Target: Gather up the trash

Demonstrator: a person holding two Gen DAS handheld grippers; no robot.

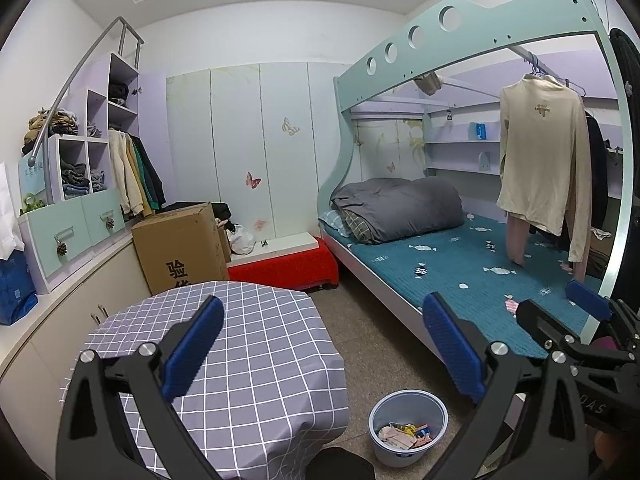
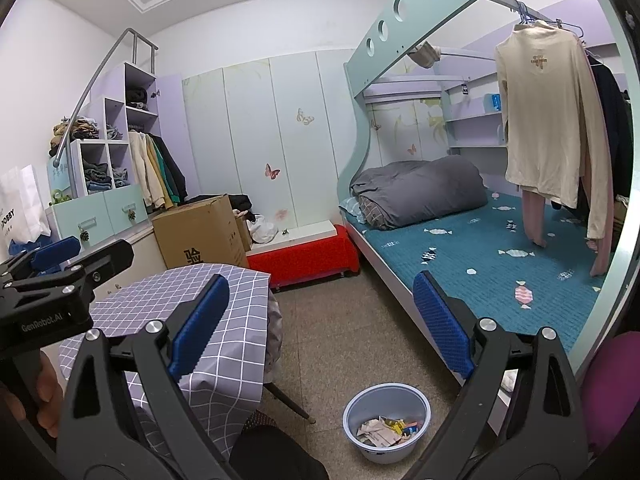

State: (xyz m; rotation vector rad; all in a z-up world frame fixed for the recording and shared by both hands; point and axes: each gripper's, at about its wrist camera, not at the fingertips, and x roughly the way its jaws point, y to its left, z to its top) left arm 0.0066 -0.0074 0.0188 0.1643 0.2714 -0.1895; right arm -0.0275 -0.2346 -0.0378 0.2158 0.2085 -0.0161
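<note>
Trash [image 2: 386,429] sits piled in the bin [image 1: 407,424] on the floor between desk [image 1: 256,344] and bed [image 1: 472,264]. Both left gripper [image 1: 326,348] and right gripper [image 2: 320,330] hang with jaws spread wide, holding nothing. Desk looks cleared, so I'd guess it's basically done.

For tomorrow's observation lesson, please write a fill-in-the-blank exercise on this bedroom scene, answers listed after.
1. The crumpled trash lies inside a round ____ on the floor.
2. The table wears a grey ____ cloth.
3. Both the left gripper and right gripper are ____.
4. The folded quilt on the bed is ____ in colour.

Missing words: bin; checked; open; grey
</note>
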